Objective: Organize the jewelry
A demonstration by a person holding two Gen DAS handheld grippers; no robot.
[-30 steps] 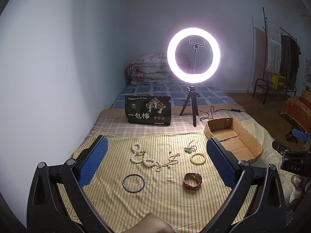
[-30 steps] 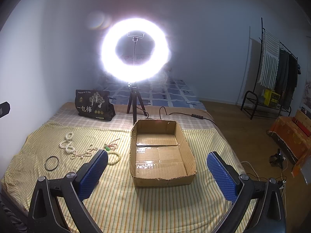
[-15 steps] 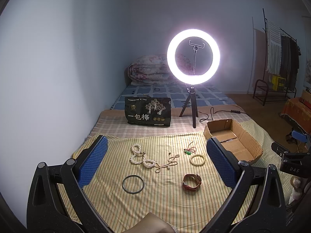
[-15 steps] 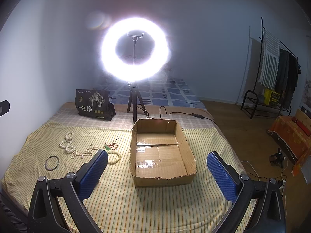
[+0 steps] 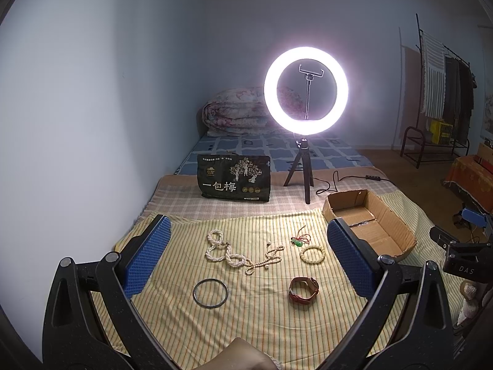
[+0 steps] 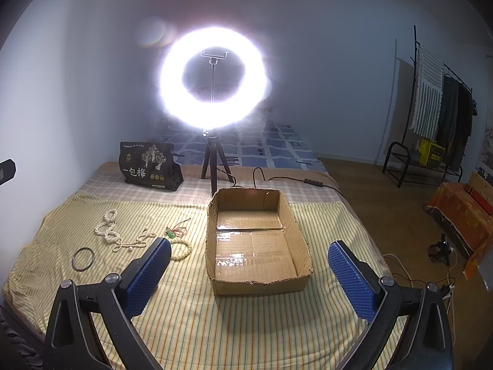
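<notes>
Jewelry lies on a striped yellow cloth [image 5: 265, 320]: a white pearl necklace [image 5: 220, 251], a beaded strand [image 5: 265, 259], a green pendant on red cord [image 5: 298, 241], a pale bead bracelet [image 5: 312, 254], a dark metal bangle [image 5: 210, 289] and a brown leather watch [image 5: 303, 290]. An empty cardboard box [image 6: 257, 240] stands to their right. My left gripper [image 5: 248, 256] is open and empty above the jewelry. My right gripper [image 6: 249, 274] is open and empty, held before the box. The pearl necklace [image 6: 107, 229] and bangle [image 6: 83, 258] also show in the right wrist view.
A lit ring light on a tripod [image 5: 306, 92] stands behind the cloth, its cable [image 6: 292, 180] trailing right. A black printed bag [image 5: 234, 177] stands at the back left. A wall runs along the left. The right gripper's body [image 5: 462, 256] shows at the left view's right edge.
The left wrist view has drifted slightly; the jewelry sits a little lower in it. The right gripper has barely moved. Both stay open.
</notes>
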